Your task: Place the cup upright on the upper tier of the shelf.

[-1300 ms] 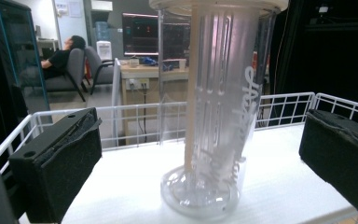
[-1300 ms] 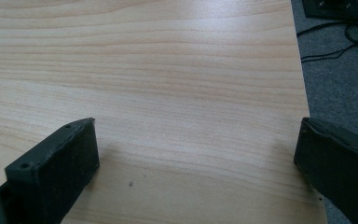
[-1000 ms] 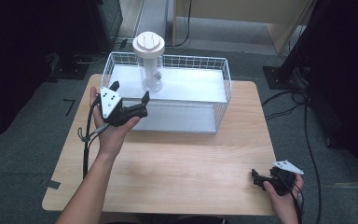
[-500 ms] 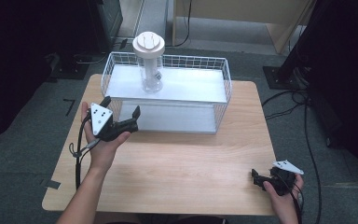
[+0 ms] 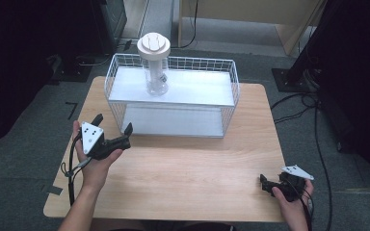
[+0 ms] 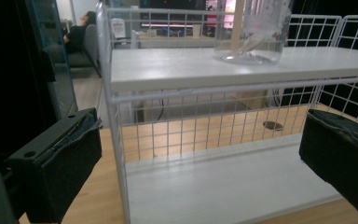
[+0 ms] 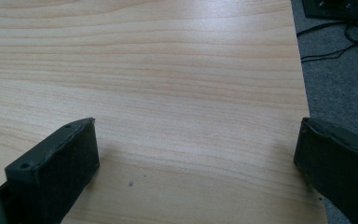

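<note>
The jar (image 5: 154, 67) stands upright on the top shelf of the wire rack (image 5: 231, 91), near the rack's back-left corner, long axis vertical. It lies ahead of and above the left hand-held gripper (image 5: 112, 130), which is nearer and spread wide. The right hand-held gripper (image 5: 266, 185), also wide, rests at the bench (image 5: 183, 178) front-right corner.

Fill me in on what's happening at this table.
A person holds a gripper in each hand. The left gripper hangs open and empty by the left end of the white wire rack. A clear jar with a cream lid stands on the rack's upper shelf. The right gripper rests open near the table's front right corner.
</note>
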